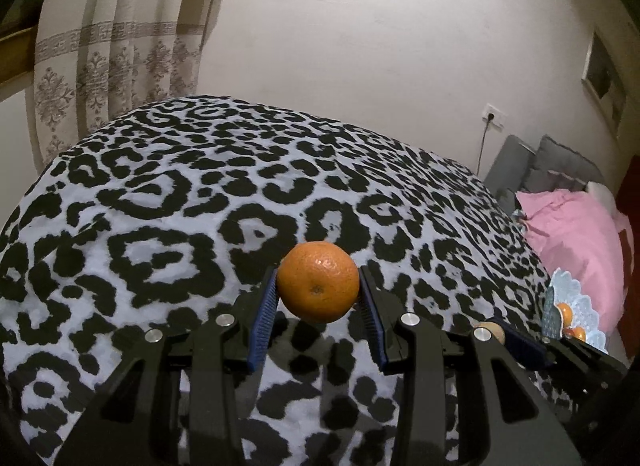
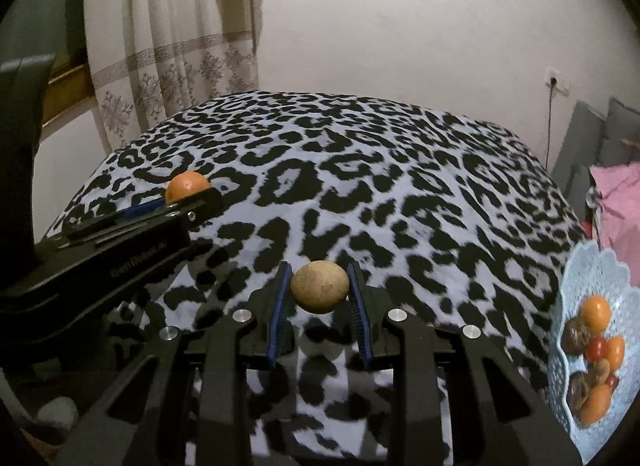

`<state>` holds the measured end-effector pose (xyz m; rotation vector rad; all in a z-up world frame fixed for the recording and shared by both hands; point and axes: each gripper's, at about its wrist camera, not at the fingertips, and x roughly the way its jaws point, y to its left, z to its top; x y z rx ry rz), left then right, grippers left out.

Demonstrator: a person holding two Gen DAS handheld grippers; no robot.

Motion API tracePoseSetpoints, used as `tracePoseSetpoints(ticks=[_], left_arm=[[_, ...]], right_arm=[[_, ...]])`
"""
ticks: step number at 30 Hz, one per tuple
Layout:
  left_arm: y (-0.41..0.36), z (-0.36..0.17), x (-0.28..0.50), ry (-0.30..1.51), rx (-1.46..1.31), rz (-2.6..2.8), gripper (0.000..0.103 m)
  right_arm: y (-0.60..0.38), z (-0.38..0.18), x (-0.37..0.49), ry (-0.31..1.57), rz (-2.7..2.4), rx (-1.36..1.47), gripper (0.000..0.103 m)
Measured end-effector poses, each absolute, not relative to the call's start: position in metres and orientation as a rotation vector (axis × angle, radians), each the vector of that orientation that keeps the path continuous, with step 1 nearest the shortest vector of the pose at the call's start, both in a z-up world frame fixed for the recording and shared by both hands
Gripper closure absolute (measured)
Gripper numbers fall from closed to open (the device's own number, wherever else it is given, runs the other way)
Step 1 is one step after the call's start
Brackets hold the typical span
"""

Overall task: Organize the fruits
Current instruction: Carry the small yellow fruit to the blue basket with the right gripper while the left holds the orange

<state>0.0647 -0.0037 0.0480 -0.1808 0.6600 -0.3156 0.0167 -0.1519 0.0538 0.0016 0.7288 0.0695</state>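
My left gripper point(image 1: 319, 286) is shut on an orange point(image 1: 318, 282), held above the leopard-print cloth point(image 1: 180, 201). In the right wrist view the same orange point(image 2: 187, 185) shows at the left, between the left gripper's jaws. My right gripper point(image 2: 319, 288) is shut on a round tan-brown fruit point(image 2: 319, 286), also lifted off the cloth point(image 2: 400, 205). A pale blue lacy bowl point(image 2: 580, 282) at the right edge holds several oranges, red and brown fruits. In the left wrist view the bowl point(image 1: 576, 298) peeks in at the far right, with the right gripper's blue pad beside it.
The patterned cloth covers a bed-like surface that ends at a white wall. A curtain point(image 1: 120, 57) hangs at the back left. Pink bedding point(image 1: 576, 234) and grey cushions point(image 1: 560, 161) lie to the right, below a wall socket point(image 1: 494, 115).
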Motion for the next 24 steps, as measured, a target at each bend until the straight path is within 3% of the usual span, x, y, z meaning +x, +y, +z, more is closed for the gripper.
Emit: tracePoseSetpoints(ticks=[24], left_arm=[[-0.037, 0.036, 0.039, 0.683, -0.095, -0.385, 0.063]], right_arm=[[-0.263, 0.081, -0.064, 0.628, -0.127, 0.199, 0.074]])
